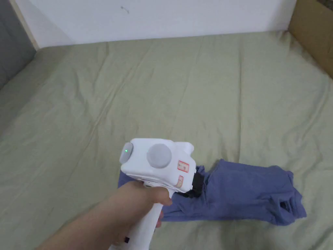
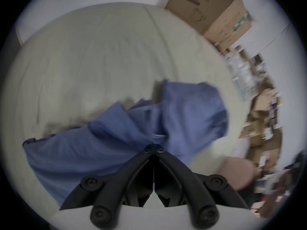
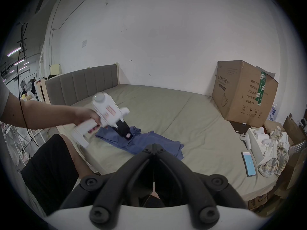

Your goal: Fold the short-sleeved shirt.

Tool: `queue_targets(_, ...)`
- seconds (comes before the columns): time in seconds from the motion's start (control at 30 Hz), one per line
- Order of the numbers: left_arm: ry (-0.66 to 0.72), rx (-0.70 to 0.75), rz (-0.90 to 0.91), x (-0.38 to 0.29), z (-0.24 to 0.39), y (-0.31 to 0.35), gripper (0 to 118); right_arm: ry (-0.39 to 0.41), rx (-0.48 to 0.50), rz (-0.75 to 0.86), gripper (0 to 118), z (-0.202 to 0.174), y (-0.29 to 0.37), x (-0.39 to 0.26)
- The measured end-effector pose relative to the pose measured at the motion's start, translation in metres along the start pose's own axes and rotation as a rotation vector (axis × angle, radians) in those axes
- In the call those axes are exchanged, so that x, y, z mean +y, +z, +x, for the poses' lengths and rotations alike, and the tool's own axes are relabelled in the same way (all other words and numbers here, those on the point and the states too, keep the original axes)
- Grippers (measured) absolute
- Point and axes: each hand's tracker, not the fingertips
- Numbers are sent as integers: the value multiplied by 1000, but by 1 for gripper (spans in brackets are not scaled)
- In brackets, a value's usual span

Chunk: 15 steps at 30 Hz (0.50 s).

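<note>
I am looking at the blue short-sleeved cotton shirt [image 1: 240, 195], which is lying bunched and partly folded on the near edge of the bed with the pale green sheet [image 1: 182, 91], wrinkled into a long strip running left to right in the head view. One end with an opening is sitting at the right of that strip, and a raised fold is standing up near the middle.

My left gripper [image 3: 127, 134], a white pistol-grip tool with black jaws, is pointing down into the shirt near its left-middle part. In the left gripper view the jaws are meeting at their tips right against the blue fabric, but that view is blurring and I cannot tell whether cloth is pinched between them. The left hand [image 1: 130, 208] is wrapping around the white handle.

My right gripper [image 3: 154, 148] is hanging back from the bed, off the shirt, with its black jaws closed together on nothing; the shirt is lying beyond its tips.

Further out, a grey padded headboard [image 3: 83, 81] is standing at the left end of the bed in the right gripper view, and a large brown cardboard box [image 3: 244, 94] is sitting on the far right corner against the white wall [image 3: 166, 34]. Near the bed's right edge a smartphone with a lit blue screen [image 3: 248, 163], a white handheld controller [image 3: 245, 138] and a heap of checked and white cloth [image 3: 274, 154] are lying close together.
</note>
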Motion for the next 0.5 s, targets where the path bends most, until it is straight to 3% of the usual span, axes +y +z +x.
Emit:
queue_targets(0.1,66,-187,152,-3,-37,61,0,3,10,-18,0,-5,-7,1)
queue_targets(0.23,120,-258,245,-30,-102,131,3,13,36,-21,0,-13,-12,7)
queue_targets(0.27,120,-277,282,-41,-127,138,15,15,43,-21,0,-16,-14,10)
queue_targets(0.33,184,-322,324,-57,-174,142,21,11,57,-17,0,-19,-17,14)
queue_targets(0.37,293,-321,301,-66,-197,137,35,10,64,-15,0,-21,-18,17)
queue_targets(0.4,395,-359,284,-76,-221,126,61,10,70,-14,0,-23,-21,20)
queue_targets(0.43,455,-384,267,-82,-233,117,74,12,73,-14,0,-24,-23,22)
queue_targets(0.5,496,-383,265,-91,-245,93,83,24,76,-15,0,-29,-27,27)
